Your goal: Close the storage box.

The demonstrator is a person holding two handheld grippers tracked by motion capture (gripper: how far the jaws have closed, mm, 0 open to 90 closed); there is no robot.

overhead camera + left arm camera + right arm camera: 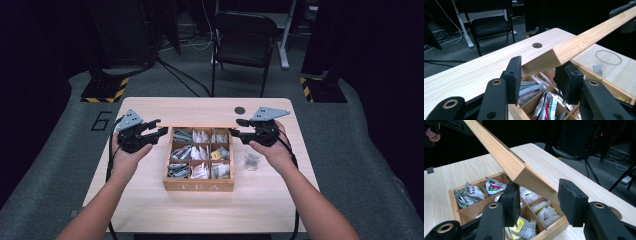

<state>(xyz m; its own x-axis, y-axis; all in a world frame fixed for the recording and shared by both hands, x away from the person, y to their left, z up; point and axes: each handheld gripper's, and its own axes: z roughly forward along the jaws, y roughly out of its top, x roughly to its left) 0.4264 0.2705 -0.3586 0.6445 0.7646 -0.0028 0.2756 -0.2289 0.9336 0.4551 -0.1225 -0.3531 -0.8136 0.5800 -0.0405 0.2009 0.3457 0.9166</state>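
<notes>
A wooden tea box (197, 186) with several compartments of tea bags (200, 152) stands mid-table. Its wooden lid (200, 125) is raised along the back edge, seen edge-on from above. My left gripper (159, 127) is shut on the lid's left end; in the left gripper view the pads (515, 72) press both faces of the lid (584, 42). My right gripper (237, 127) is shut on the right end, and the right gripper view shows the lid (499, 152) between its jaws (537, 195), above the tea bags (494, 187).
A small clear glass (252, 161) stands on the table (150, 200) right of the box, under my right hand. A round hole (240, 110) sits near the table's far edge. A black chair (245, 35) stands on the floor behind the table.
</notes>
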